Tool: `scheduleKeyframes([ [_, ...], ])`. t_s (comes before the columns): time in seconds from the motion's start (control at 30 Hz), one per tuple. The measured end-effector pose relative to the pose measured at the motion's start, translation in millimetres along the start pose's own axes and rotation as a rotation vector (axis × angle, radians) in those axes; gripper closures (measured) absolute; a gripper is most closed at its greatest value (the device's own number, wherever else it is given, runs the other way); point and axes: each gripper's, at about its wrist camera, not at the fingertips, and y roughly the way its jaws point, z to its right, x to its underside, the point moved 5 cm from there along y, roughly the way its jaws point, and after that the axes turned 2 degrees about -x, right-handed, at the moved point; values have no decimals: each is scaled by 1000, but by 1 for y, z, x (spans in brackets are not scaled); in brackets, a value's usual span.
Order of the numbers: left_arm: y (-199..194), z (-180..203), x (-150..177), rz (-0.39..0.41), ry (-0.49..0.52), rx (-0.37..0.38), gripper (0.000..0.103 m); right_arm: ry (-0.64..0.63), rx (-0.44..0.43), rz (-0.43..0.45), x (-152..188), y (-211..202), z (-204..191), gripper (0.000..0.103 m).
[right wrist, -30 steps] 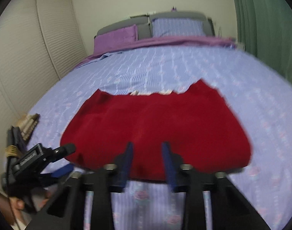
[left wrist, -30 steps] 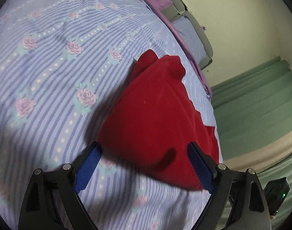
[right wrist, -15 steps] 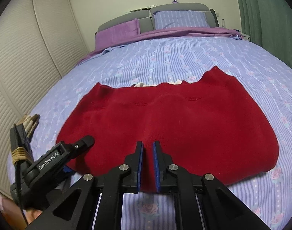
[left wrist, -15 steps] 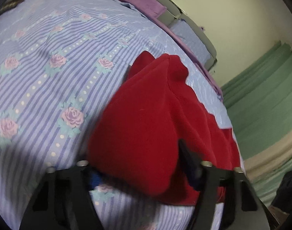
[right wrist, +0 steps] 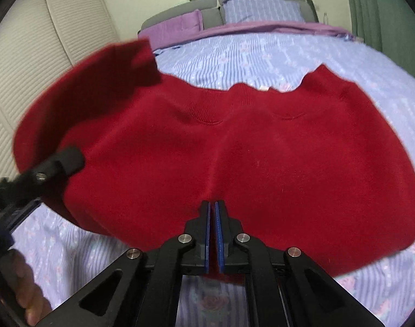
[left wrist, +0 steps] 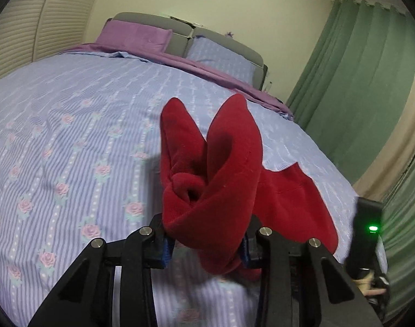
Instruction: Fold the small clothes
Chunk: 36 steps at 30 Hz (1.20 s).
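Note:
A small red knit garment (right wrist: pixel 262 147) lies on the bed. My right gripper (right wrist: pixel 213 231) is shut on its near hem at the middle. My left gripper (left wrist: pixel 204 242) is shut on a bunched wad of the garment's left side (left wrist: pixel 213 179) and holds it lifted off the bed; the folds stand up between the fingers. In the right wrist view the lifted left side (right wrist: pixel 93 87) curls up over the garment, with the left gripper's body (right wrist: pixel 52 166) under it. The rest of the garment lies flat, its waistband at the far edge.
The bed (left wrist: pixel 71 136) has a blue striped sheet with roses. Purple and blue pillows (left wrist: pixel 136 35) lie against a grey headboard. Green curtains (left wrist: pixel 357 81) hang on the right, a louvred wardrobe (right wrist: pixel 44 41) on the left.
My left gripper has shut on the garment's left side and lifted it up off the bed. My right gripper has shut on the near hem.

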Motion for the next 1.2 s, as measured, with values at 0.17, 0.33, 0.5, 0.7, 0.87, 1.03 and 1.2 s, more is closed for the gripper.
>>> scheduleKeyframes([
  [0.17, 1, 11, -10, 3, 9, -23, 67, -11, -68, -33, -13, -4, 12, 97],
  [0.33, -1, 21, -13, -3, 30, -65, 67, 70, -40, 51, -62, -51, 37, 59],
  [0.5, -5, 45, -9, 15, 53, -91, 67, 48, -127, 32, -122, -84, 20, 43],
  [0.7, -11, 74, -5, 33, 76, -98, 67, 32, -293, -169, -156, -69, -17, 43],
  [0.87, -11, 96, -2, 16, 107, -64, 67, -1, -246, -262, -163, -56, -27, 43],
  [1.03, -3, 137, 2, -9, 148, 17, 68, -100, -197, -338, -170, -50, -27, 43],
  [1.2, 15, 171, 5, -36, 127, 109, 68, -221, -64, -359, -169, -59, 11, 47],
])
